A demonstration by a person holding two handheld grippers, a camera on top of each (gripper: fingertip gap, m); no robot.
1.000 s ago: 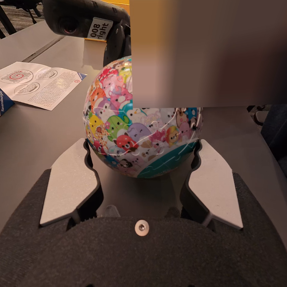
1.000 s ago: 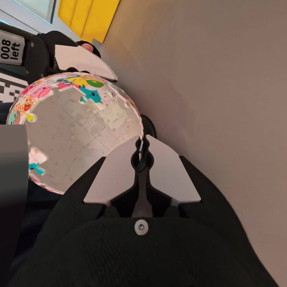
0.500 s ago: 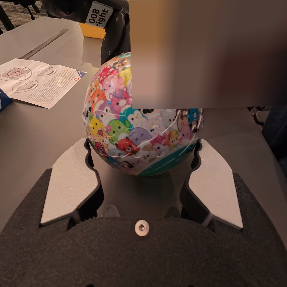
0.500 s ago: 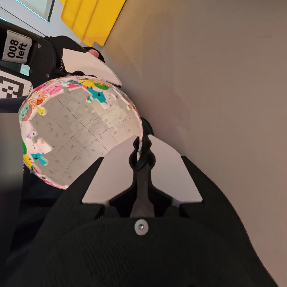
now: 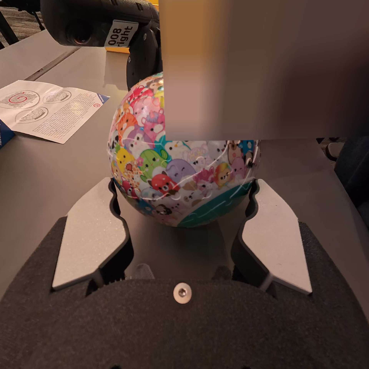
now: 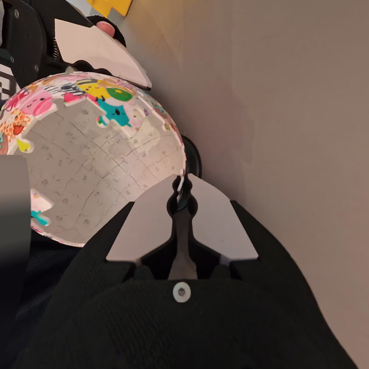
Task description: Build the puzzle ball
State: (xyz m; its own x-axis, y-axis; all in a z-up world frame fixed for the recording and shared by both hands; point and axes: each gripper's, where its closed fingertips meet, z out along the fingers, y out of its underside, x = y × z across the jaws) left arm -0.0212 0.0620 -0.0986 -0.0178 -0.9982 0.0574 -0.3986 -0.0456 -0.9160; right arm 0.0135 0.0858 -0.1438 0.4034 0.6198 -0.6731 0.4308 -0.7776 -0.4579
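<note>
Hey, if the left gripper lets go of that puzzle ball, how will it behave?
The puzzle ball is round, so it would probably roll across the table. The right wrist view shows a hollow open shell, so it is likely light and may flex or pop apart if squeezed.

Grey table point(image 5: 50, 179), puzzle ball point(image 5: 179, 175), instruction leaflet point(image 5: 50, 111), blue box point(image 5: 5, 135)

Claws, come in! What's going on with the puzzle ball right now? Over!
Left claw wide, hugging puzzle ball on grey table. Right claw pinching ball's open rim. Ball unfinished. Nothing blocking.
</note>
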